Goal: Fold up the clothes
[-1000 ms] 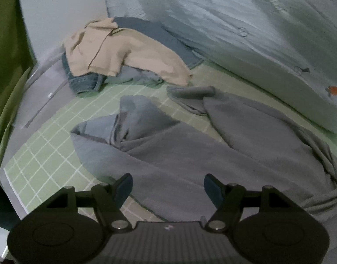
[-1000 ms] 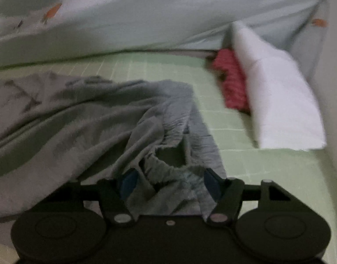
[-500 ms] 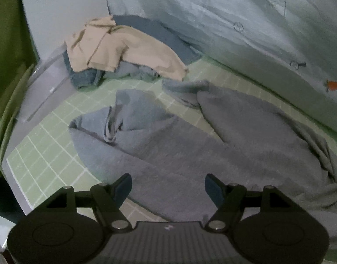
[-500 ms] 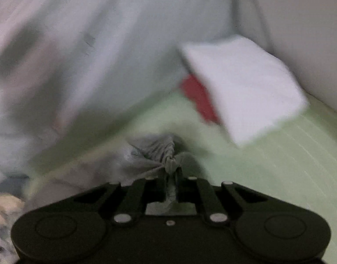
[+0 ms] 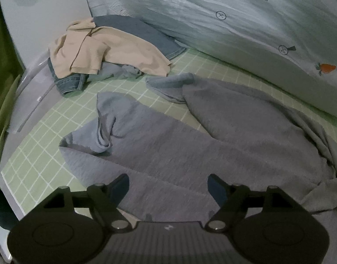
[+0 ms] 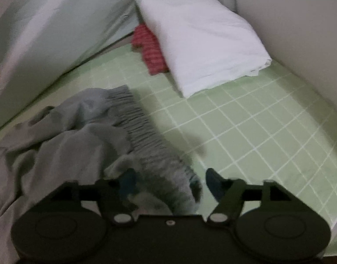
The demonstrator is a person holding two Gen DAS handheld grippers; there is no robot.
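The grey sweatpants (image 5: 212, 145) are spread flat and crumpled on the green checked bed sheet (image 5: 36, 165). They look soft, thick and floppy, so the ribbed waistband (image 6: 151, 145) could be pinched. The left tongs (image 5: 168, 184) are opening wide over a leg. The right tongs (image 6: 168, 182) are opening, with the waistband between them, not squeezed. A folded white cloth (image 6: 203, 41) is seen far right.

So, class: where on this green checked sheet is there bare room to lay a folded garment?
Free: the checked sheet right of the grey sweatpants, below the white folded cloth. Crowded: the corner with the beige shirt and jeans.
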